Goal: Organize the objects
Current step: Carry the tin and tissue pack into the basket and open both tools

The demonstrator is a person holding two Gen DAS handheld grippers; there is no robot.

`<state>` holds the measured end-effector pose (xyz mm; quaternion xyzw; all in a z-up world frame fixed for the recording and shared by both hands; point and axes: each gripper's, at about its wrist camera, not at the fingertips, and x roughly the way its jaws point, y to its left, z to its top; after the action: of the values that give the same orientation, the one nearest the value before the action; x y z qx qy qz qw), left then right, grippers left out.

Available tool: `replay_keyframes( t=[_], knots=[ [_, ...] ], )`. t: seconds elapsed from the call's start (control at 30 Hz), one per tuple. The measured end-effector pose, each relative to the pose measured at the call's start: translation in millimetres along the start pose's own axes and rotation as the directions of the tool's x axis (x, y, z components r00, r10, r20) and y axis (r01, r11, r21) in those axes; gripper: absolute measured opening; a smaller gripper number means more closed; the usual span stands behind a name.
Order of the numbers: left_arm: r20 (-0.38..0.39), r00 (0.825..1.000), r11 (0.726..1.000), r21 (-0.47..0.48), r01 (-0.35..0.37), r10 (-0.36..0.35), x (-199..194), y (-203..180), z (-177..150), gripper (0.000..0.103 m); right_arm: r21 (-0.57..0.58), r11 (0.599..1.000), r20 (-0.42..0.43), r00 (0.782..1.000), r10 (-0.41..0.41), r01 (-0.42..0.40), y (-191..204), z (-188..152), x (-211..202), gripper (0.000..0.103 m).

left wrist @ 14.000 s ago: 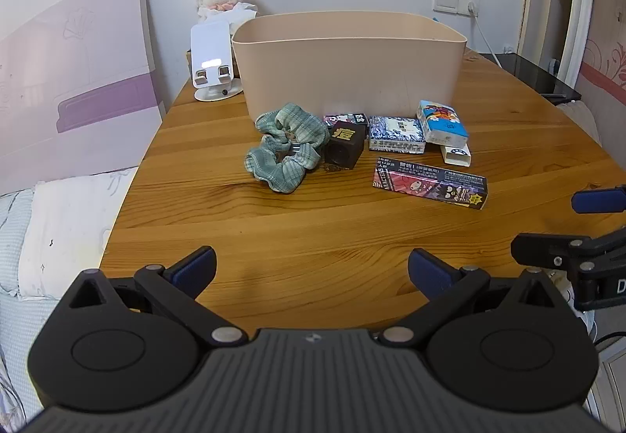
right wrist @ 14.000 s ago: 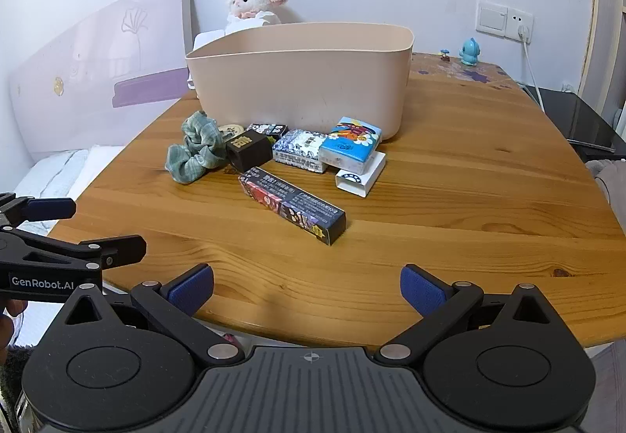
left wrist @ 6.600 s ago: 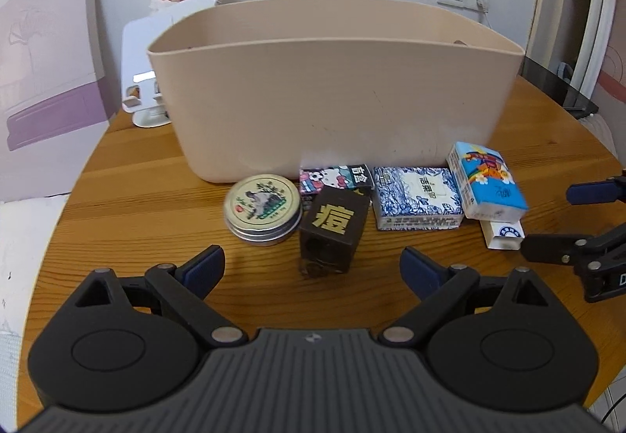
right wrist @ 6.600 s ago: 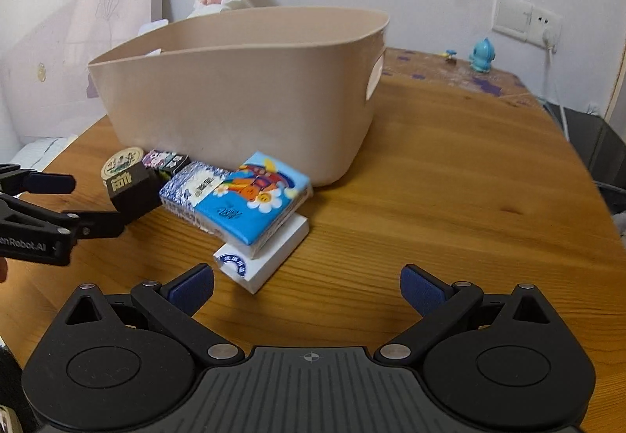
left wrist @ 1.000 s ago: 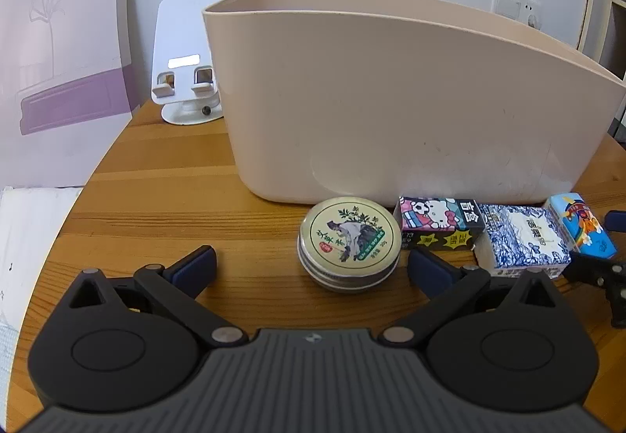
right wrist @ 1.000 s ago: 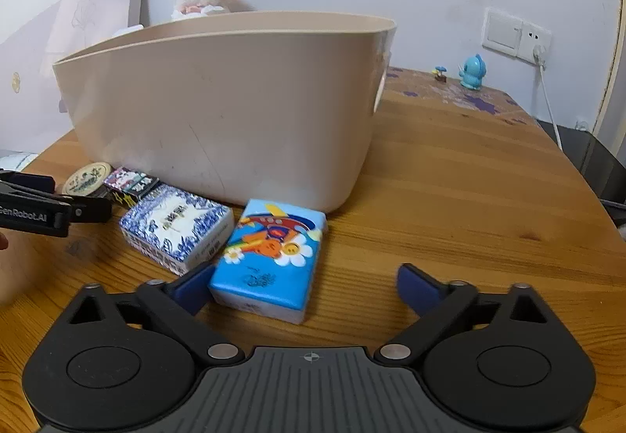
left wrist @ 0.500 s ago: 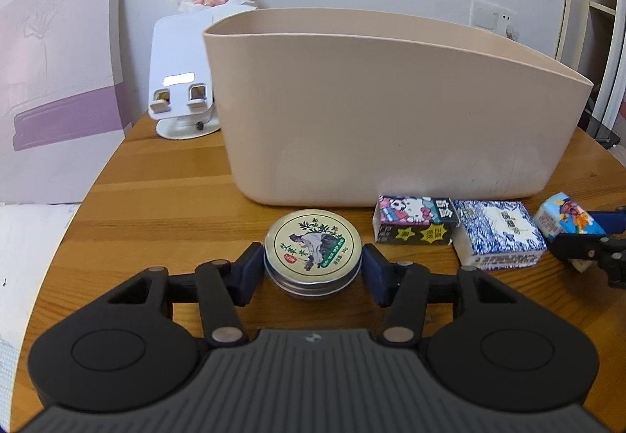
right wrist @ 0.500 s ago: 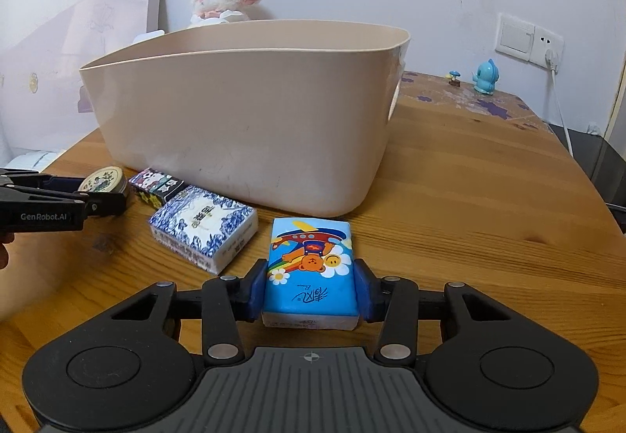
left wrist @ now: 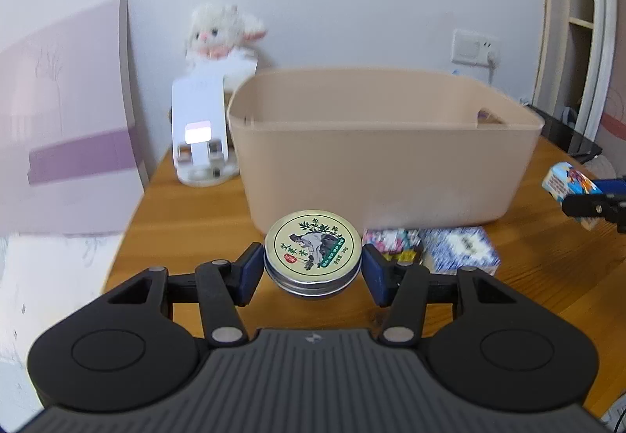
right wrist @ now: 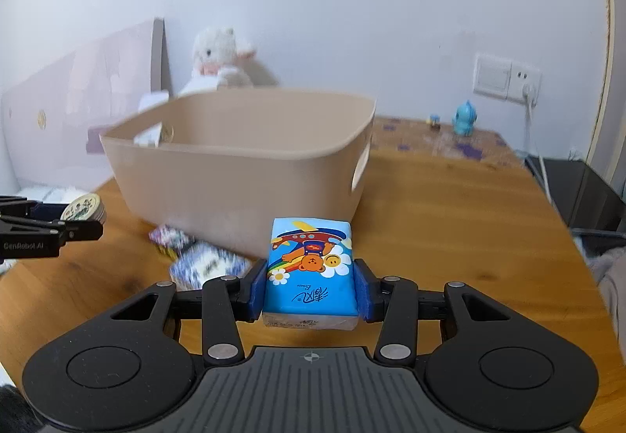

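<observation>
My left gripper [left wrist: 312, 268] is shut on a round metal tin [left wrist: 312, 255] with a cream printed lid and holds it above the table, in front of the beige bin [left wrist: 375, 163]. My right gripper [right wrist: 311, 290] is shut on a blue tissue pack [right wrist: 311, 268] with a cartoon bear, lifted in front of the bin [right wrist: 242, 167]. The tin also shows at the left of the right wrist view [right wrist: 83, 208], and the tissue pack at the right of the left wrist view [left wrist: 567, 180]. A blue-white patterned pack [left wrist: 457, 249] and a small cartoon box [left wrist: 387, 243] lie on the table by the bin's front wall.
A white phone stand [left wrist: 201, 135] and a plush lamb [left wrist: 219, 38] stand behind the bin's left end. A purple board [left wrist: 66, 128] leans at the left. A small blue figurine [right wrist: 463, 122] stands at the table's far right near a wall socket [right wrist: 506, 81].
Both grippers have risen from the table with the tin and the tissue pack held in them. The bin's inside now shows over its rim.
</observation>
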<state>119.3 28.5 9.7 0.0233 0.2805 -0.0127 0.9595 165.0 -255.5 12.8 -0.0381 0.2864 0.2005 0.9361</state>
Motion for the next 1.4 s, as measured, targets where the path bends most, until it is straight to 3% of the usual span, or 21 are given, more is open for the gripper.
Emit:
replay_keyframes(
  t=[0.33, 0.7, 0.9, 1.03, 1.4],
  knots=[
    [0.144, 0.989, 1.0, 0.013, 0.01, -0.011, -33.4, -6.1, 51.2, 0.056, 0.007, 1.0, 0.135, 0.991, 0.014, -0.015, -9.6, 47.0, -29.7, 0.042],
    [0.172, 0.985, 1.0, 0.022, -0.02, 0.016, -11.1, -14.2, 92.1, 0.056, -0.022, 1.0, 0.223, 0.975, 0.014, -0.009, -1.7, 97.4, -16.9, 0.042],
    [0.063, 0.998, 1.0, -0.016, -0.011, 0.012, 34.0, -15.8, 106.1, 0.056, -0.037, 0.999, 0.204, 0.979, 0.018, -0.011, 7.5, 117.2, 14.2, 0.042],
    [-0.009, 0.999, 0.999, 0.013, -0.031, 0.031, 67.4, -20.1, 109.5, 0.056, -0.076, 0.997, 0.153, 0.988, 0.011, 0.0, 15.3, 120.9, 39.9, 0.042],
    [-0.19, 0.981, 0.999, 0.029, -0.029, 0.034, 122.3, -25.4, 100.7, 0.056, -0.143, 0.989, -0.045, 0.998, -0.039, 0.032, 22.0, 111.6, 107.4, 0.042]
  ],
)
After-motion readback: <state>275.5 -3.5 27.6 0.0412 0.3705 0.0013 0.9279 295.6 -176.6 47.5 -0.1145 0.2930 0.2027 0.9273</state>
